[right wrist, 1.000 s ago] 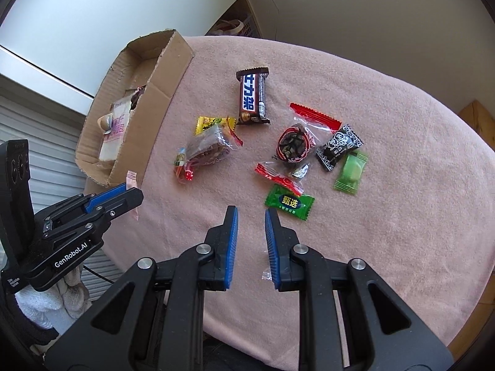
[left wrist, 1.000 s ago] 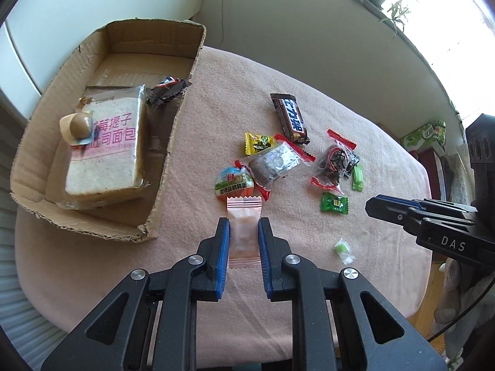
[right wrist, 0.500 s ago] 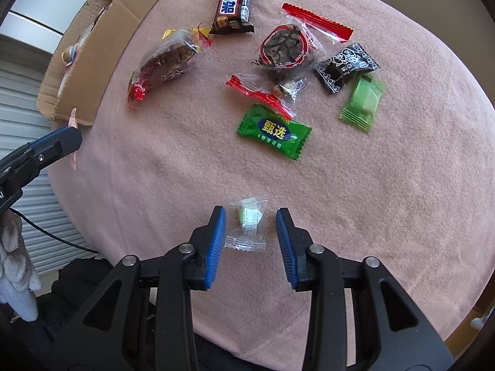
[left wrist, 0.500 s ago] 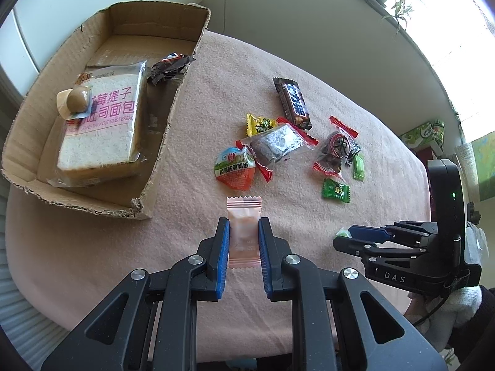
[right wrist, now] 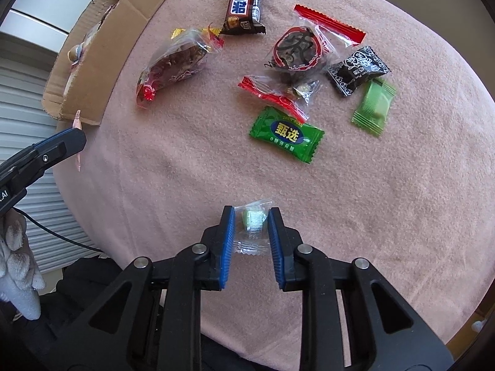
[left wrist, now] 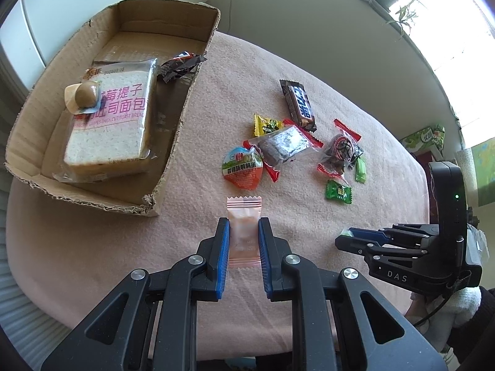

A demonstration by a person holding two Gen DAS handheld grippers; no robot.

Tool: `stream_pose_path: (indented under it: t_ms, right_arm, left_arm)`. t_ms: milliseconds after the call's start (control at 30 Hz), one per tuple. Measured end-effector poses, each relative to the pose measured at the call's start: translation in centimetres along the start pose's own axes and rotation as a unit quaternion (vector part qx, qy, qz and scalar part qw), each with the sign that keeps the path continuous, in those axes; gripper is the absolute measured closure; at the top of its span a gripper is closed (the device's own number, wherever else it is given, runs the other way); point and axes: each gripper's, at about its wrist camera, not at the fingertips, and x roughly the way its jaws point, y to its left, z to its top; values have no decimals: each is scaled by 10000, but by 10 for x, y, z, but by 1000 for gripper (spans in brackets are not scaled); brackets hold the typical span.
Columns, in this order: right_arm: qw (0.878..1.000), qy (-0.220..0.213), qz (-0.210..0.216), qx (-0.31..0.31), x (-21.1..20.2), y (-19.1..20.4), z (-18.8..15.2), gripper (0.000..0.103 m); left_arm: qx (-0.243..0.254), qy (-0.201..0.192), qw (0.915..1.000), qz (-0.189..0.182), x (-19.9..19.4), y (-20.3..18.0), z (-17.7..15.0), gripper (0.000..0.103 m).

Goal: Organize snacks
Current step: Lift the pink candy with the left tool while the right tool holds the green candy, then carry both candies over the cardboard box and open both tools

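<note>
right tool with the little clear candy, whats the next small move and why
Probably lift it straight up. The right tool has its blue pads at both sides of the clear-wrapped green candy, which lies on the pink cloth. The left tool already holds the pink candy, and the cardboard box takes both.

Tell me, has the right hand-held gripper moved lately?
Yes. The right hand-held gripper dropped toward the pink tablecloth, now straddling the small clear-wrapped green candy.

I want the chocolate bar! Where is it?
In the right wrist view, the chocolate bar lies on the pink cloth near the top, right of the cardboard box.
</note>
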Motion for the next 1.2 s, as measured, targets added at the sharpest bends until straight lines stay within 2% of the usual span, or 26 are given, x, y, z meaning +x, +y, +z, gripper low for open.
stream_pose_path:
  t_ms: [267,600,967,1200]
  right_arm:
    - [9981,-476,-55,-390,-41,33,31,80]
    - [9886,-1053,-2,-1074,-75,99,97,80]
    - [9785,-1325,2,-1579,-75,164,159,80]
    - [9763,-1345,36,-1694,-63,185,179,80]
  left_arm:
    - [-89,-182,9998,59,-15,16,12,86]
    - [-183,-467,9982,343,-39,53,35,86]
    - [-138,-710,9951,679,-52,86,66,86]
    - [-61,-735,9938,829,-51,96,78,86]
